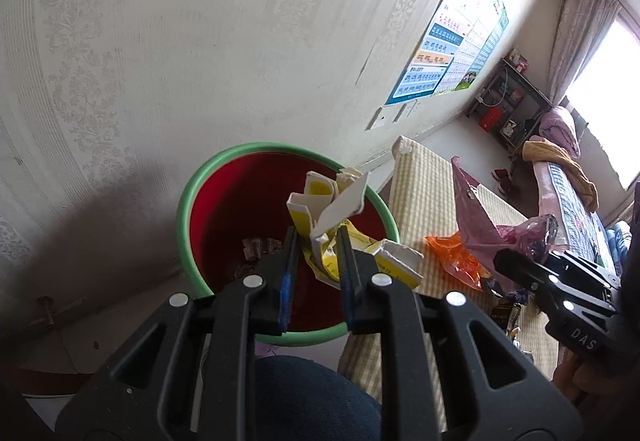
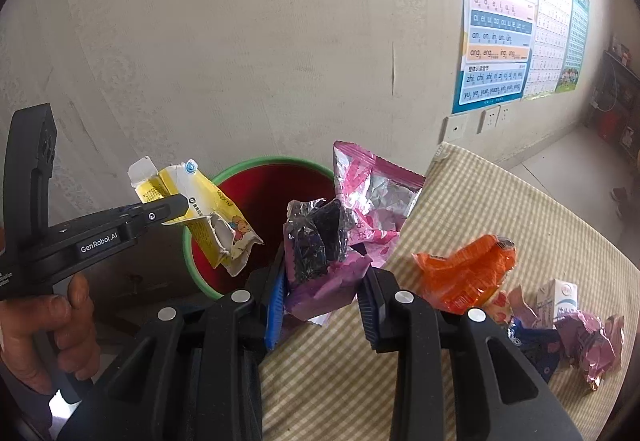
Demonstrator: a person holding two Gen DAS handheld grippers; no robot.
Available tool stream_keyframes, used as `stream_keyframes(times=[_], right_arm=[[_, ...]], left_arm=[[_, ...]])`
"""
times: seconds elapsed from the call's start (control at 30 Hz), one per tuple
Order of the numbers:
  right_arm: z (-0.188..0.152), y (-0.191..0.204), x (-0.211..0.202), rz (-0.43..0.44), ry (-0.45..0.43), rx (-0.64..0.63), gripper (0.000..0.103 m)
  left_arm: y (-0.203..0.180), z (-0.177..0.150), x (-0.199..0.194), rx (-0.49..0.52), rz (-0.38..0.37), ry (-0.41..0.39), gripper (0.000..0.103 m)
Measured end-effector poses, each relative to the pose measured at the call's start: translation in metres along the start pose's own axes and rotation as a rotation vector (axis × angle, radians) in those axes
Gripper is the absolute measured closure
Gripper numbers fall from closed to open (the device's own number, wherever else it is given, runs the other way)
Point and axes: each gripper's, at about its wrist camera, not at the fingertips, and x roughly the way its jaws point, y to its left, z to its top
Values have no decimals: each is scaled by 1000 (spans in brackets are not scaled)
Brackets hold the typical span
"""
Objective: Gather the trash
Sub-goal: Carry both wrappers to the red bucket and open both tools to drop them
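Observation:
My left gripper [image 1: 317, 241] is shut on a torn yellow and white carton [image 1: 340, 217] and holds it over the open mouth of a red bin with a green rim [image 1: 240, 209]. The same carton [image 2: 208, 213] and bin [image 2: 276, 193] show in the right wrist view. My right gripper [image 2: 322, 269] is shut on a pink and silver foil wrapper [image 2: 360, 209], just above the checkered table's [image 2: 500, 209] left end, beside the bin. Some scraps lie at the bin's bottom [image 1: 260, 247].
On the table lie an orange wrapper [image 2: 464, 273], a small white milk carton [image 2: 558, 299], a crumpled pink foil [image 2: 592, 341] and a dark blue wrapper [image 2: 536, 349]. A wall with posters [image 2: 500, 41] runs behind. My knee [image 1: 312, 397] is below the bin.

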Motion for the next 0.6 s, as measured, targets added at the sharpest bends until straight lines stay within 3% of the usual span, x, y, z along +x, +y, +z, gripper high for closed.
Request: stream_keyframes(times=[0.33,0.6], right_arm=[[21,31,46,67,39,-47,72],[22,46,74,87,80,-74,72]], left_arm=[[39,19,-3,-37,21,-29,84],[46,23,13,-30,31,-8,84]])
